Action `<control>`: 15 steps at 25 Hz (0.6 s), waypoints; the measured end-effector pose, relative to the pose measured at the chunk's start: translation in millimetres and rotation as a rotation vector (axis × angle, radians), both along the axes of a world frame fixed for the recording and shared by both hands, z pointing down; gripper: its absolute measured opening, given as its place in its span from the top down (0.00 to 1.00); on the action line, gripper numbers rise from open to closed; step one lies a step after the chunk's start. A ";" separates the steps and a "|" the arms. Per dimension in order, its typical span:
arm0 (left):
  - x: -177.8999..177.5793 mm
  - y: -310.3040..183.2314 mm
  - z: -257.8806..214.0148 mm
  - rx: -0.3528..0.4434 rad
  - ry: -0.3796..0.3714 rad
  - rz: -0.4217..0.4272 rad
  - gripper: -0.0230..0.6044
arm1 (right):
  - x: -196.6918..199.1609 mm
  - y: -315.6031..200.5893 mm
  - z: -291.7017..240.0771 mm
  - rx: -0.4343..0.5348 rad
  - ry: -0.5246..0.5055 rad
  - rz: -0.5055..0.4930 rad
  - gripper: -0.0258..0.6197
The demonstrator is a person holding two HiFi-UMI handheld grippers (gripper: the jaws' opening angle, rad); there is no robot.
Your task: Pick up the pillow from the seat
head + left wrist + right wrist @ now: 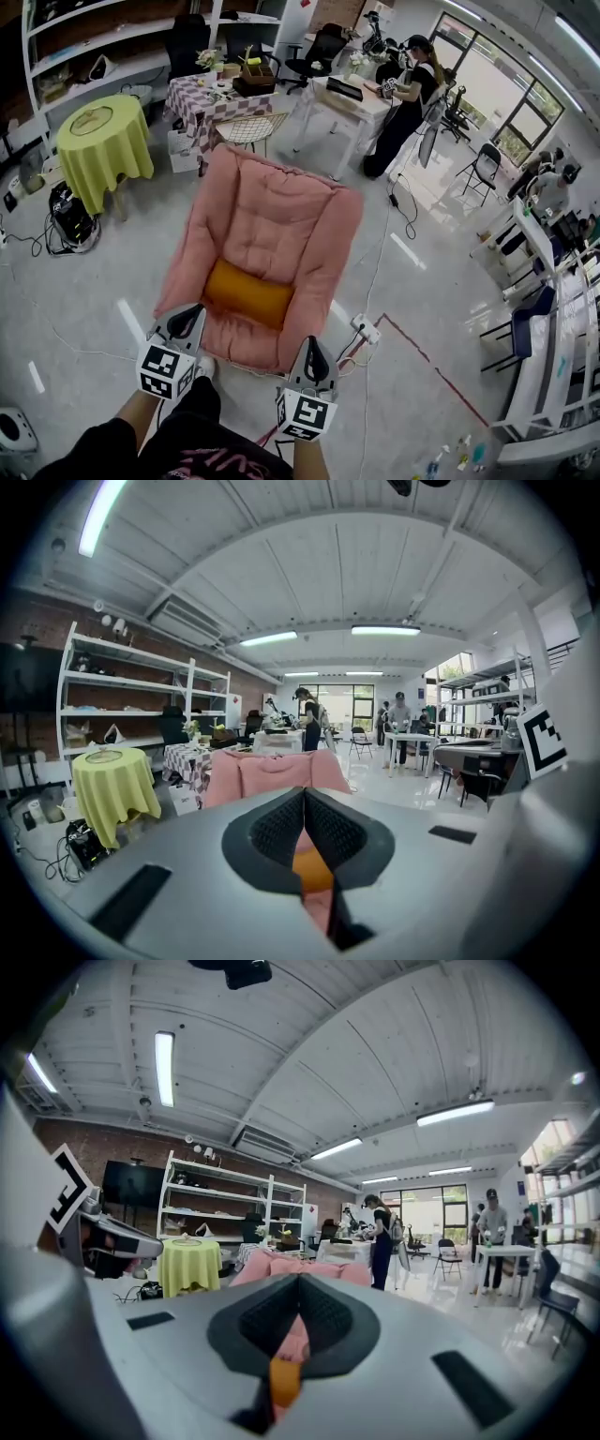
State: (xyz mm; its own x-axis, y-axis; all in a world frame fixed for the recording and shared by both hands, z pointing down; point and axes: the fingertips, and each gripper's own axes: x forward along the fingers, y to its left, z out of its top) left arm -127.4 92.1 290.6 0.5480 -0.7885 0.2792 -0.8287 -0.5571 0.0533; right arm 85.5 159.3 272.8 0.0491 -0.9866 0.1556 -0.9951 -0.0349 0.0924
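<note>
Two grey hand-held grippers, black clothes with pink print.
In the head view, the left gripper at 7 o'clock and the right gripper at 5 o'clock are pale grey tapered shells with black jaw tips. The left cube and right cube are white with black square markers. Each gripper view shows a broad grey housing with dark rectangular slots and ribbed black pads in a black V-shaped recess. At 6 o'clock the person wears a black garment with pink lettering and a white shoe.
</note>
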 end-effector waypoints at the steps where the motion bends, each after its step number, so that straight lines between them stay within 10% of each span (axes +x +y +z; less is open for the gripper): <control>1: -2.5 -8.1 2.9 -0.006 0.001 0.001 0.95 | -3.6 -8.7 1.7 -0.003 0.003 -0.003 0.93; 15: -18.6 -132.2 27.6 -0.073 -0.025 0.056 0.95 | -22.0 -134.4 9.2 -0.038 -0.067 0.066 0.93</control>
State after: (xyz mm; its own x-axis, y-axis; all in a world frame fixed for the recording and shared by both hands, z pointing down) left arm -145.9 -40.2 318.2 0.5824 -0.7342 0.3490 -0.7982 -0.5977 0.0747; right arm 63.5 24.9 282.0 0.1024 -0.9749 0.1978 -0.9947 -0.0987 0.0287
